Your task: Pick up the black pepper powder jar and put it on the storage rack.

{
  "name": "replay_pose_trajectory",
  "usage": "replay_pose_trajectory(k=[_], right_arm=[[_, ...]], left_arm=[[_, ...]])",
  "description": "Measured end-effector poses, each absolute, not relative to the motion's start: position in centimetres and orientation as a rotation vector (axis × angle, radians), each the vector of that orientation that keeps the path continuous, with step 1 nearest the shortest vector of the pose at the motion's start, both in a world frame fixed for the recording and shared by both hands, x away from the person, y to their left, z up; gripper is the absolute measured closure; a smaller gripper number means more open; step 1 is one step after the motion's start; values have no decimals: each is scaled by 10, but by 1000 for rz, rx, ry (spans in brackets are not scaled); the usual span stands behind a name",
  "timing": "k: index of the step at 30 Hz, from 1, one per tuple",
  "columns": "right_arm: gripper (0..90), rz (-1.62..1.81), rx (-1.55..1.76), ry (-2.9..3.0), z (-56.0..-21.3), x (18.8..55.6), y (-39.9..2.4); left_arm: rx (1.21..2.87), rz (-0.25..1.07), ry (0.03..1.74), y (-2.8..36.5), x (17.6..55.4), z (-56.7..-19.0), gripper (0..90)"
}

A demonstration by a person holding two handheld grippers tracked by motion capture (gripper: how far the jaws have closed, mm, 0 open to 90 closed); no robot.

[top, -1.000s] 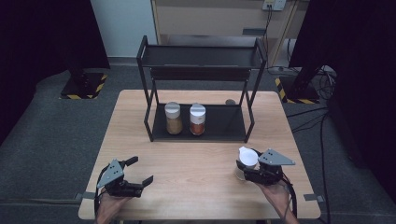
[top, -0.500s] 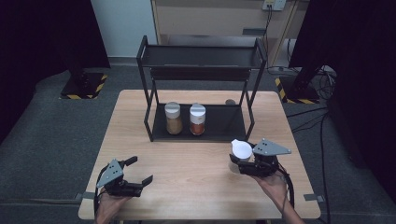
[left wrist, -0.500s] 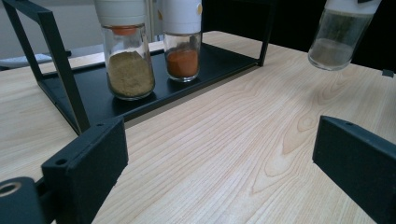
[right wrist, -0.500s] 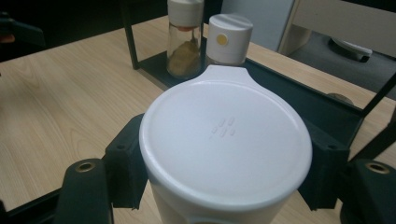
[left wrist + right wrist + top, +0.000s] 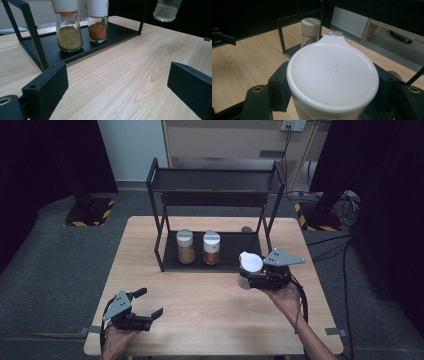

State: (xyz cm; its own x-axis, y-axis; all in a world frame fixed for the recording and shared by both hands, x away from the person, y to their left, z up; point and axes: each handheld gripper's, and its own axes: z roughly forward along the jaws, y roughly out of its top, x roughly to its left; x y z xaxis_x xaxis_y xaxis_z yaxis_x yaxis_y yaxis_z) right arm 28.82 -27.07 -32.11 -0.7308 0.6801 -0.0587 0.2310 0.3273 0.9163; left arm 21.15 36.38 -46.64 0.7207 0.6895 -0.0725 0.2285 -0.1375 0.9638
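The right tongs (image 5: 248, 279) were clamped on a spice jar (image 5: 250, 264) with a white lid, held upright above the table (image 5: 210, 320) just in front of the right end of the black rack (image 5: 215, 200). In the right gripper view the jar's round white lid (image 5: 332, 75) sat between the 2 black jaws, which pressed against the jar's sides just below it. In the left gripper view the glass bottom of the held jar (image 5: 166, 10) hung clear of the wood, with pale contents inside. The left tongs (image 5: 149, 303) stood open with nothing between the jaws, low over the near left part of the table, well apart from the rack and from the other hand. On the rack's lower tray (image 5: 230, 250) stood 2 more jars side by side, close together: 1 with a brownish-yellow powder (image 5: 185, 247) on the left and 1 with an orange-red powder (image 5: 211, 249) on the right, both upright under white caps. The rack's upper shelf (image 5: 215, 180) was above them. A small round brownish thing (image 5: 246, 229) lay on the table behind the rack's right side; what it was could not be told.
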Motion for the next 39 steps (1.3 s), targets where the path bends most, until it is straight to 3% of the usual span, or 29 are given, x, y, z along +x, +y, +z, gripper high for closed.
replay_pose_trajectory(k=[24,39], right_arm=[[313,1333,860,2125,-318,350,-240],[313,1306,954,2063,-342,387,-228]], left_arm=[[1711,449,737,365,214,-467,26],[1712,445,736,365,214,-467,26]])
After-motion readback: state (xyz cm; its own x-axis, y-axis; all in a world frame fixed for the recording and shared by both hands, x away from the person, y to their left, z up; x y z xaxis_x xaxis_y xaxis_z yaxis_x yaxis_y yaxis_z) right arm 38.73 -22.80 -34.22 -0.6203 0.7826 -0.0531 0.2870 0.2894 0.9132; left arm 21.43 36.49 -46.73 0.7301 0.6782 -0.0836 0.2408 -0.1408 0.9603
